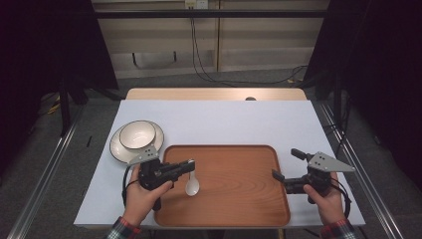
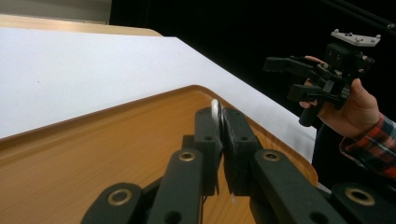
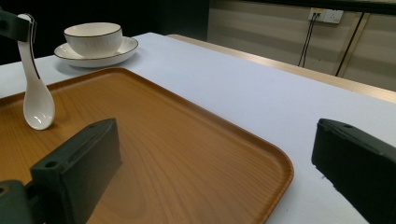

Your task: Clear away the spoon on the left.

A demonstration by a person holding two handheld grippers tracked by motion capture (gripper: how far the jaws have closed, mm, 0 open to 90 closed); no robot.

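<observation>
A white ceramic spoon (image 1: 192,185) hangs bowl-end down over the left part of a wooden tray (image 1: 234,199). My left gripper (image 1: 191,164) is shut on the top of its handle. In the left gripper view the white handle end (image 2: 215,109) shows pinched between the two black jaws of the left gripper (image 2: 219,122). In the right gripper view the spoon (image 3: 37,100) dangles with its tip at or just above the tray (image 3: 187,140). My right gripper (image 1: 284,163) stands open at the tray's right edge with nothing between its jaws; its wide gap (image 3: 215,149) faces across the tray.
A white bowl (image 1: 137,134) with a dark rim sits on a white plate (image 1: 118,149) at the back left, beside the tray. A white mat (image 1: 219,119) covers the table. The other hand with its gripper (image 2: 280,77) appears far off in the left gripper view.
</observation>
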